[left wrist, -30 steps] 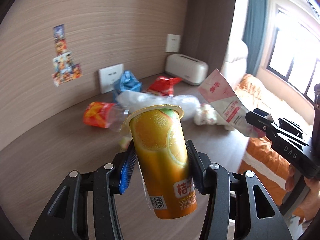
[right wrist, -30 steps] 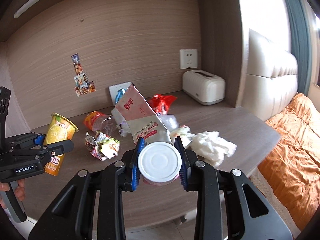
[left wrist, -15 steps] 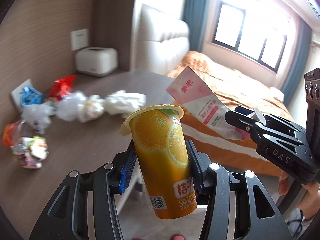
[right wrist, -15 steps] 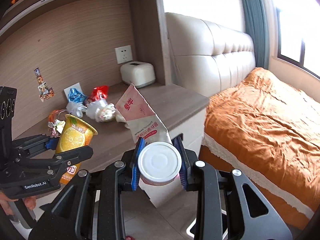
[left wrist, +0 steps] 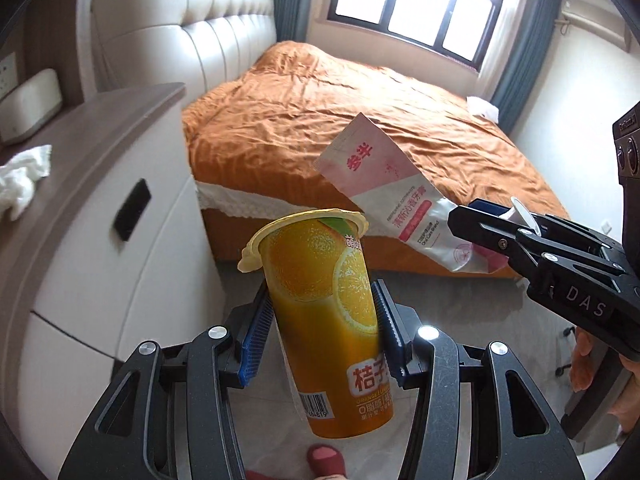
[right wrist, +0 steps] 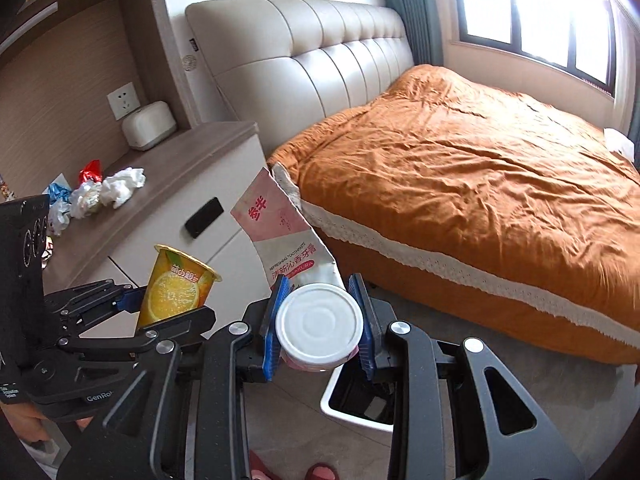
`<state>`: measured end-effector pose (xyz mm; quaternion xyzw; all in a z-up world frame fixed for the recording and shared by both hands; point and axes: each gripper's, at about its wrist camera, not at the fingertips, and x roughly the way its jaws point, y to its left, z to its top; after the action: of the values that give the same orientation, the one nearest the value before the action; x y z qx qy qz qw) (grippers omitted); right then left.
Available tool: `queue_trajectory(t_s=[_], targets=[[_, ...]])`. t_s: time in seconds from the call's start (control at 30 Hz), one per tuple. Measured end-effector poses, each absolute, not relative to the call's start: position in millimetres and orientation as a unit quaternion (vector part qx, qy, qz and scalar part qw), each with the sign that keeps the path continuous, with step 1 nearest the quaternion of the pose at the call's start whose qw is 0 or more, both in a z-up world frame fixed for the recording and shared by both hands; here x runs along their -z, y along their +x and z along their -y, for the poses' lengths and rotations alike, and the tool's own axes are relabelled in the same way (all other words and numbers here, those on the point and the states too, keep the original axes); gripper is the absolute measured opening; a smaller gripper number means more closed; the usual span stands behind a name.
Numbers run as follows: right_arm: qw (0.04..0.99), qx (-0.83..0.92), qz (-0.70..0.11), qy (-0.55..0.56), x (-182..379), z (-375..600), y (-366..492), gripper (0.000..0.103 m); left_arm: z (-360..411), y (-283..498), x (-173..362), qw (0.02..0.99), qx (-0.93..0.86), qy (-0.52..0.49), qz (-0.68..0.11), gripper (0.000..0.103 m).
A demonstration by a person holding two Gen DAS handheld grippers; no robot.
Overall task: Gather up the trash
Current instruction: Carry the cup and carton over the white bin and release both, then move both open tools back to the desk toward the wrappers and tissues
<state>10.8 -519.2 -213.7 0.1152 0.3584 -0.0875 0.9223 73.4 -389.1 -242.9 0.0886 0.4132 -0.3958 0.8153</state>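
My left gripper (left wrist: 320, 328) is shut on an orange juice cup (left wrist: 324, 304) and holds it tilted above the floor; the cup also shows in the right wrist view (right wrist: 176, 292). My right gripper (right wrist: 320, 316) is shut on a pink and white toothpaste tube (right wrist: 288, 240) near its white cap (right wrist: 319, 323). The tube shows in the left wrist view (left wrist: 400, 200). A white trash bin (right wrist: 356, 400) with a dark inside stands on the floor just below the right gripper. More trash (right wrist: 100, 192) lies on the cabinet top.
A white drawer cabinet (left wrist: 92, 232) stands at the left. A bed with an orange cover (right wrist: 472, 176) fills the right. A white toaster-like box (right wrist: 149, 125) sits at the cabinet's back. Feet in red slippers (right wrist: 316, 473) show at the bottom.
Both grippers have swung right, away from the cabinet top toward the bed and floor, each still holding its item. The trash bin has come into the right wrist view.
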Motion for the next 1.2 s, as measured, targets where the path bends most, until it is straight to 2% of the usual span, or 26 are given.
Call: queue_trajectory(t_s=[0.23,0.57,0.6,0.63,0.67,0.7,0.9,1.2], targets=[[0.906,0.115,-0.381,0.144,273,558,9,0.033,440,77,315,0.782,0.429,0.106,-0.439,0.049],[0.877,0.132,-0.424,0.183,404,586,24,0.033,479,94,444,0.742,0.449,0.119,-0.484,0.050],[0.875,0.132,-0.429,0.183,417,588,26,0.041,483,96,456,0.734,0.454,0.118,-0.491,0.057],[0.872,0.127,-0.435,0.184,428,589,28,0.057,486,98,468,0.730,0.456,0.116,-0.496,0.071],[0.868,0.124,-0.444,0.183,440,590,30,0.093,488,100,477,0.730,0.453,0.117,-0.499,0.098],[0.869,0.134,-0.443,0.176,448,590,30,0.099,490,102,487,0.735,0.445,0.121,-0.496,0.098],[0.857,0.147,-0.464,0.172,470,597,31,0.099,489,111,508,0.738,0.425,0.136,-0.506,0.098],[0.857,0.148,-0.465,0.165,435,587,38,0.099,465,118,463,0.750,0.412,0.131,-0.501,0.098]])
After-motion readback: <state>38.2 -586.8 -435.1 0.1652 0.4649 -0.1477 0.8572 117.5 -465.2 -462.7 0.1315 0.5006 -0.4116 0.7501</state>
